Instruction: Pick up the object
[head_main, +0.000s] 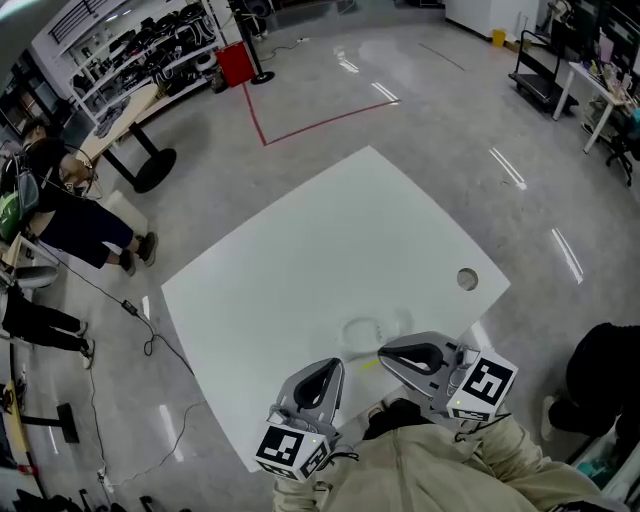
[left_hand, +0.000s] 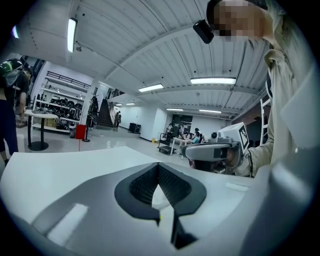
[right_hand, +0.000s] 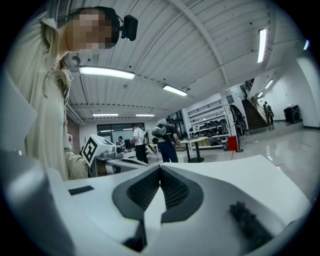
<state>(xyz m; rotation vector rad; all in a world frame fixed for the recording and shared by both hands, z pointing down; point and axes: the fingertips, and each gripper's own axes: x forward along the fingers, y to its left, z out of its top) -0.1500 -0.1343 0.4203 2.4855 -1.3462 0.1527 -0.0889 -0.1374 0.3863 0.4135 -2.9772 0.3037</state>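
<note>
Hovering at the 6 o'clock edge of the white table (head_main: 300, 250), left gripper (head_main: 335, 364) and right gripper (head_main: 384, 352) side by side, each with jaws pressed together on nothing. Lying flat just beyond both tips toward 12 o'clock, untouched: a faint, pale ring-shaped object (head_main: 363, 329). Set near the table's 3 o'clock edge: a round hole (head_main: 467, 279).

a white table (head_main: 300, 250) fills the middle, with a round grey disc (head_main: 467, 279) near its right corner and a faint oval outline (head_main: 364, 328) near its front edge. the left gripper (head_main: 333, 365) and right gripper (head_main: 385, 353) sit over that edge, tips close together. red floor tape (head_main: 300, 128) lies beyond.
</note>
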